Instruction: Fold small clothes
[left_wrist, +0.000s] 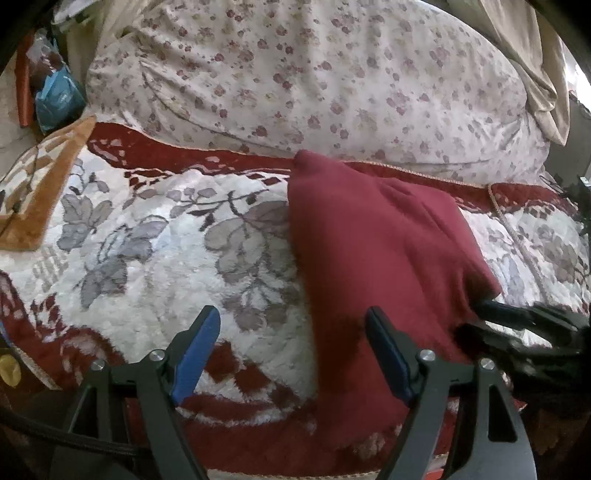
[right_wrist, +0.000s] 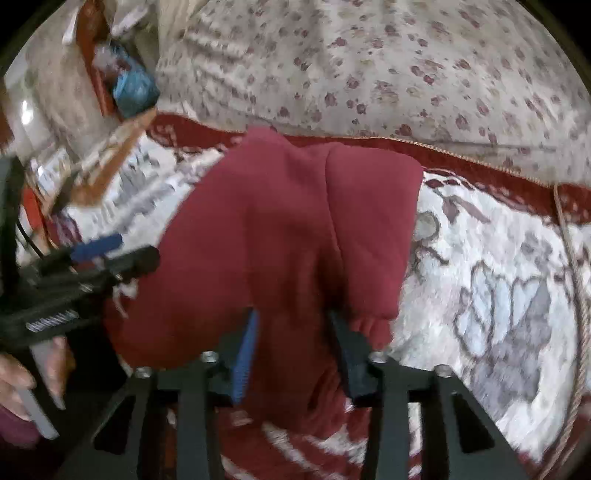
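Observation:
A maroon fleece garment (left_wrist: 369, 240) lies folded in a hump on the red and white flowered blanket (left_wrist: 147, 240). My left gripper (left_wrist: 291, 325) stands open just left of the garment's near edge, with only blanket between its blue pads; its right finger overlaps the cloth's edge. In the right wrist view, the garment (right_wrist: 280, 221) fills the middle, and my right gripper (right_wrist: 295, 332) has closed on a thick bunch of its near edge. The right gripper (left_wrist: 472, 317) also shows at the garment's lower right corner. The left gripper (right_wrist: 136, 249) sits at the left, held by a hand (right_wrist: 22, 373).
A cream duvet (left_wrist: 314, 74) with small red flowers is heaped along the back of the blanket. An orange-brown cloth (left_wrist: 40, 177) lies at the left edge. Beyond it are a blue bag (left_wrist: 59, 99) and other clutter. A cord (right_wrist: 576, 277) runs along the blanket's right side.

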